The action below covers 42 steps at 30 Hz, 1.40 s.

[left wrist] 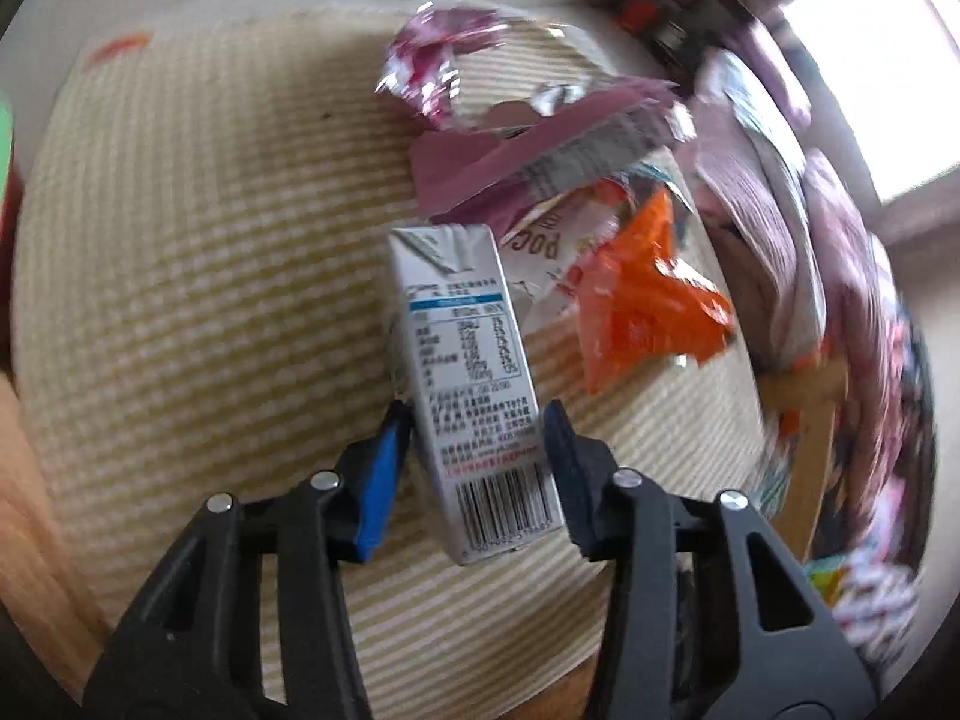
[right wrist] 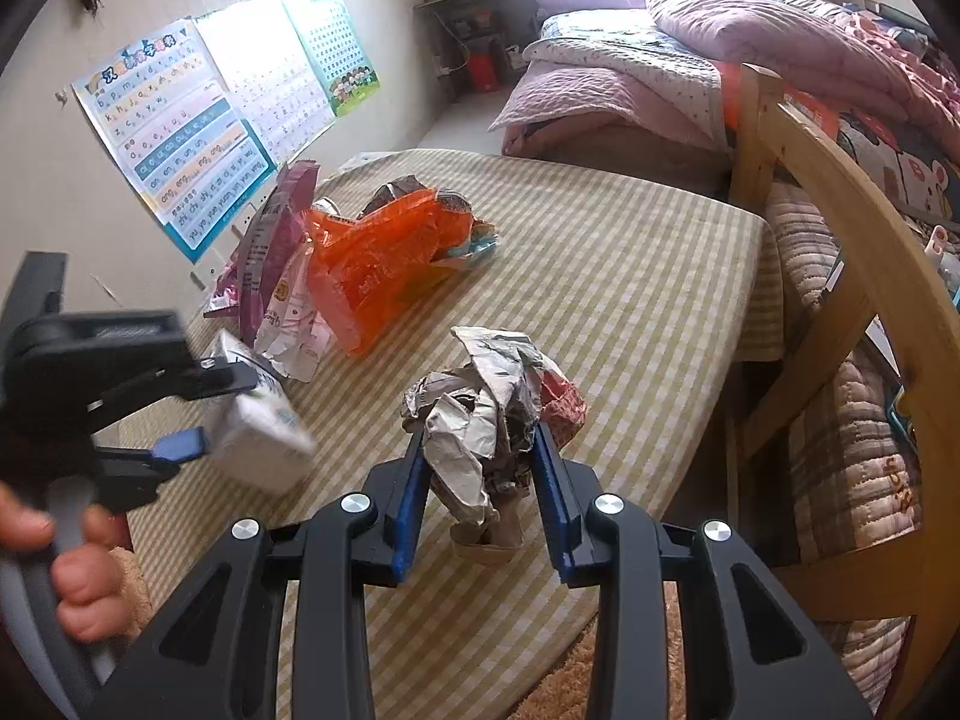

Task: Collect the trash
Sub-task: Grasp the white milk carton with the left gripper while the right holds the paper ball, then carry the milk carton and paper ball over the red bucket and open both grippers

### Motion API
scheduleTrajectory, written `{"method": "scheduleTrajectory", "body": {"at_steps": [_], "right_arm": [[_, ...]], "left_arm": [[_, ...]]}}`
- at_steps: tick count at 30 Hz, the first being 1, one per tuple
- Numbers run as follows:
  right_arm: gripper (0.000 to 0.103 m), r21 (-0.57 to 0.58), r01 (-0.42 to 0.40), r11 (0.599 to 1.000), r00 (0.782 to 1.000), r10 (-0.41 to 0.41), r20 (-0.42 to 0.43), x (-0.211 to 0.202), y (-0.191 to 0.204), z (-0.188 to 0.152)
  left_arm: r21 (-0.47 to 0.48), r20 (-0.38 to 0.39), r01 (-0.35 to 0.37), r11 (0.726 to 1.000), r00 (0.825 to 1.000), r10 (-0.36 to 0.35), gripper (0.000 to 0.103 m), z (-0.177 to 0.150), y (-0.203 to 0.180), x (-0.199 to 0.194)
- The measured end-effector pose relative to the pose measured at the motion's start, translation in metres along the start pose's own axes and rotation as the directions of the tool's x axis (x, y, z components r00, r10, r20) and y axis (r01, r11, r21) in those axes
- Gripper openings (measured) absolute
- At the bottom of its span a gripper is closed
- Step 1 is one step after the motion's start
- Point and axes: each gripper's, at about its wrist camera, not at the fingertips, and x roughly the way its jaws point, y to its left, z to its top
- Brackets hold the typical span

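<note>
My left gripper (left wrist: 477, 414) is shut on a grey-white drink carton (left wrist: 468, 372) and holds it above the striped mat (left wrist: 180, 300); the carton (right wrist: 258, 432) and left gripper (right wrist: 210, 414) also show at the left of the right wrist view. My right gripper (right wrist: 477, 438) is shut on a crumpled paper wad (right wrist: 486, 414), held over the mat (right wrist: 630, 276). A pile of wrappers lies beyond: an orange wrapper (left wrist: 642, 306) (right wrist: 372, 258), purple wrappers (left wrist: 516, 144) (right wrist: 270, 240) and a white packet (right wrist: 294, 324).
A wooden bed rail (right wrist: 840, 210) and a bed with pink quilts (right wrist: 660, 60) stand to the right. Wall posters (right wrist: 198, 120) hang at the left. A tan fluffy rug (right wrist: 600, 672) lies below the mat's near edge.
</note>
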Motion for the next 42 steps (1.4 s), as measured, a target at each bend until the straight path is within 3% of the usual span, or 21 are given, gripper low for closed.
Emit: {"method": "scheduleTrajectory", "body": {"at_steps": [3, 5, 9, 10, 14, 18, 21, 25, 27, 29, 31, 32, 37, 42], "right_arm": [[0.032, -0.008, -0.002, 1.0, 1.0, 0.002, -0.008, 0.001, 0.002, 0.0], [0.032, -0.013, -0.004, 1.0, 1.0, 0.004, -0.016, 0.003, 0.003, 0.0], [0.033, -0.026, -0.019, 0.999, 0.999, 0.018, -0.046, 0.008, 0.008, -0.001], [0.033, -0.031, -0.023, 0.999, 0.999, 0.021, -0.05, 0.009, 0.01, -0.002], [0.037, -0.065, -0.036, 0.997, 0.997, 0.032, -0.074, 0.012, 0.02, -0.004], [0.044, -0.102, -0.044, 0.994, 0.996, 0.035, -0.088, 0.015, 0.029, -0.006], [0.052, -0.112, -0.041, 0.993, 0.995, 0.031, -0.094, 0.016, 0.032, -0.007], [0.059, -0.122, -0.032, 0.992, 0.995, 0.02, -0.099, 0.018, 0.035, -0.008], [0.059, -0.122, -0.023, 0.992, 0.996, 0.012, -0.094, 0.018, 0.035, -0.009], [0.05, -0.119, -0.016, 0.993, 0.995, 0.005, -0.096, 0.018, 0.035, -0.008], [0.038, -0.121, 0.001, 0.993, 0.995, -0.013, -0.098, 0.019, 0.035, -0.008], [0.035, -0.123, 0.006, 0.992, 0.995, -0.017, -0.094, 0.019, 0.036, -0.008], [0.032, -0.126, 0.004, 0.992, 0.997, -0.014, -0.081, 0.01, 0.041, -0.006], [0.032, -0.093, -0.047, 0.995, 0.998, 0.043, -0.049, -0.012, 0.055, 0.002]], "left_arm": [[0.173, 0.019, -0.057, 0.983, 0.998, 0.055, 0.043, -0.007, 0.0, -0.018], [0.283, 0.027, -0.106, 0.953, 0.994, 0.102, 0.043, -0.012, 0.002, -0.028], [0.454, 0.086, -0.243, 0.857, 0.97, 0.229, 0.043, -0.026, 0.013, -0.041], [0.465, 0.086, -0.253, 0.849, 0.967, 0.241, 0.043, -0.027, 0.015, -0.04], [0.422, 0.059, -0.226, 0.878, 0.973, 0.222, 0.043, -0.029, 0.035, -0.042], [0.403, 0.055, -0.229, 0.886, 0.972, 0.226, 0.044, -0.035, 0.046, -0.037], [0.392, 0.062, -0.23, 0.891, 0.973, 0.224, 0.056, -0.038, 0.048, -0.034], [0.362, 0.074, -0.237, 0.902, 0.971, 0.226, 0.062, -0.038, 0.055, -0.035], [0.343, 0.076, -0.23, 0.911, 0.973, 0.217, 0.062, -0.037, 0.062, -0.035], [0.331, 0.076, -0.229, 0.915, 0.973, 0.216, 0.062, -0.035, 0.066, -0.036], [0.318, 0.072, -0.216, 0.923, 0.976, 0.204, 0.05, -0.033, 0.071, -0.036], [0.313, 0.066, -0.203, 0.928, 0.979, 0.192, 0.039, -0.033, 0.073, -0.036], [0.305, 0.097, -0.196, 0.932, 0.98, 0.175, 0.036, -0.03, 0.075, -0.046], [0.295, 0.187, -0.198, 0.935, 0.971, 0.147, 0.036, -0.024, 0.074, -0.075]]}}
